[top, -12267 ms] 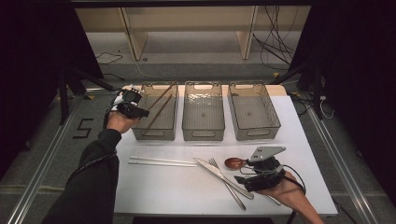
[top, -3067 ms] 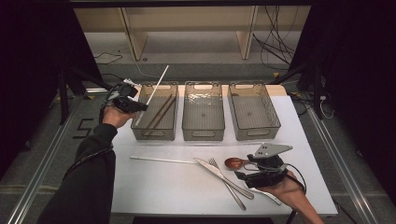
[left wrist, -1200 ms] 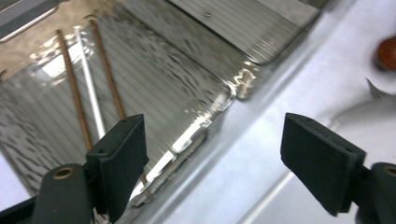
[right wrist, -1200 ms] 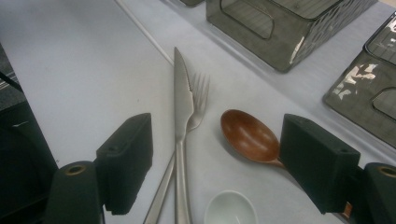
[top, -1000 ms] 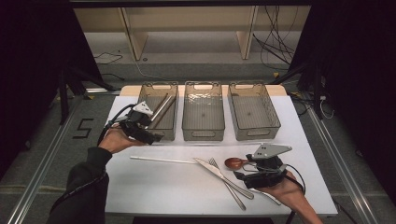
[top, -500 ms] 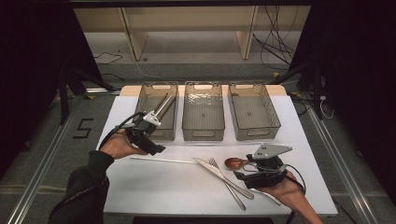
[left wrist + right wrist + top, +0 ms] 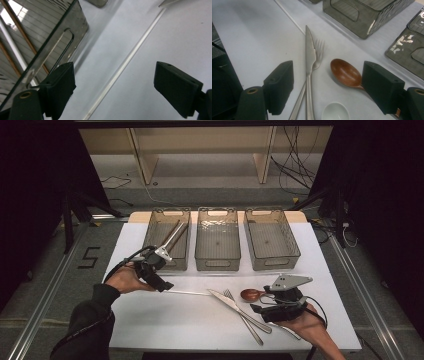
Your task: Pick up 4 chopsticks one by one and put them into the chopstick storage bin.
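Note:
A white chopstick (image 7: 120, 72) lies on the white table (image 7: 165, 330), in front of the left bin (image 7: 167, 237). My left gripper (image 7: 161, 285) hovers low over that chopstick (image 7: 187, 293). In the left gripper view the left gripper (image 7: 116, 80) is open, with the stick running between the jaws and untouched. The left bin holds brown and pale chopsticks (image 7: 172, 234). My right gripper (image 7: 260, 301) rests at the front right, and the right gripper (image 7: 330, 80) is open and empty above a knife (image 7: 309, 62), a fork (image 7: 318, 53) and a wooden spoon (image 7: 345, 72).
The middle bin (image 7: 217, 240) and the right bin (image 7: 271, 240) stand in a row at the back of the table. A small white spoon bowl (image 7: 335, 112) lies just under the right gripper. The knife (image 7: 240, 310) crosses the fork (image 7: 250, 329) at the front centre.
My left hand has come away from the left bin, where it held a chopstick earlier, and has dropped toward the front of the table over the lone white chopstick. The right hand has stayed put.

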A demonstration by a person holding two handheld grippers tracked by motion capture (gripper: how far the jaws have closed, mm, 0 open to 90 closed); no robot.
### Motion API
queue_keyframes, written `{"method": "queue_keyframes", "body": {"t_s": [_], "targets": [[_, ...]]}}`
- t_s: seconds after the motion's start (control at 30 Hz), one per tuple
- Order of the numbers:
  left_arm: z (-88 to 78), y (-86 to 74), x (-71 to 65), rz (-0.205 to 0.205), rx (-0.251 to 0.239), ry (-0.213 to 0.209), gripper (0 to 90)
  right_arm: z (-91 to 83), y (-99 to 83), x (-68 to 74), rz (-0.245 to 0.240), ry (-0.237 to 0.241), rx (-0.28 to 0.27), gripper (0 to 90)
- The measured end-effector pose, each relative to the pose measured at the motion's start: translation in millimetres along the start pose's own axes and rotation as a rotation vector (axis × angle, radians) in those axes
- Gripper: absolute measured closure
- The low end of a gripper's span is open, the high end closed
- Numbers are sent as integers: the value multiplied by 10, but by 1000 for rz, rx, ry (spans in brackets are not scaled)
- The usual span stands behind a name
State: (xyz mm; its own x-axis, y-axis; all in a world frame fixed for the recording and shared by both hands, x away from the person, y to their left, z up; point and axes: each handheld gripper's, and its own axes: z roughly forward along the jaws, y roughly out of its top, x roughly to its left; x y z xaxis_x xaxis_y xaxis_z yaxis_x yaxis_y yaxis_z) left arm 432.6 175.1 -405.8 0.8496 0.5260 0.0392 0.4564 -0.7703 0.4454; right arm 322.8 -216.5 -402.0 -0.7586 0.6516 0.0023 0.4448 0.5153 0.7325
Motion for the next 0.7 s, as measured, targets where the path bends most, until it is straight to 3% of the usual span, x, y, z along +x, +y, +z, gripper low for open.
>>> {"method": "queue_keyframes", "body": {"t_s": [0.47,0.7], "targets": [[136,-58,4,34,102,13,188,5,-4,-1,-2,1,6,269],[239,-99,20,54,125,4,270,8,-2,2,-5,0,7,270]]}}
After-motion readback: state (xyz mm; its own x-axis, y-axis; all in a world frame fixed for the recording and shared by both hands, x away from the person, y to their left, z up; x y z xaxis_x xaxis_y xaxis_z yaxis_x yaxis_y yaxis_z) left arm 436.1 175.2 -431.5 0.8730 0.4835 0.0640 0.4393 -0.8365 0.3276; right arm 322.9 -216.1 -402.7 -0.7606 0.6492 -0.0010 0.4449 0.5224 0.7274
